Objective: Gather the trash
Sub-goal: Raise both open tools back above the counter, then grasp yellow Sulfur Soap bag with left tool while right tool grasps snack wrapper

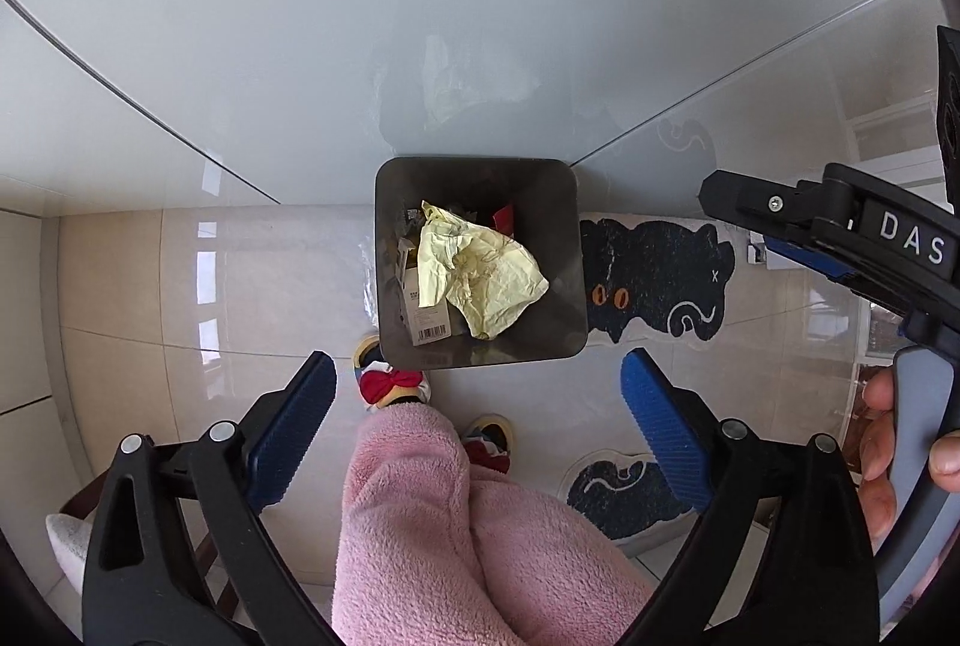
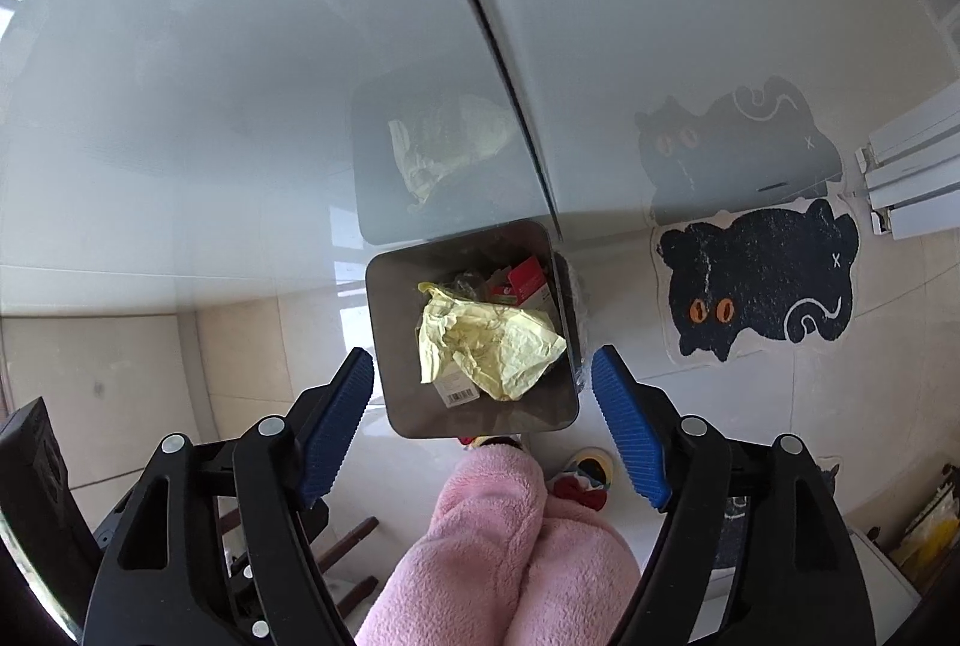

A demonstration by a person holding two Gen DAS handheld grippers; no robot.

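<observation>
Glossy floor tiles point(image 1: 120, 286) surrounded the bin point(image 1: 480, 358) at frame centre; we held the left gripper point(image 1: 480, 430) and right gripper point(image 2: 483, 424) spread and empty above it, yellow paper point(image 1: 480, 280) inside.

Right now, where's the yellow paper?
In both views, the yellow paper lies crumpled atop the trash in the grey bin, left of the cat mat.

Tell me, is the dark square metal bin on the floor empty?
No, the dark square metal bin holds a crumpled pale yellow paper on top.
</observation>
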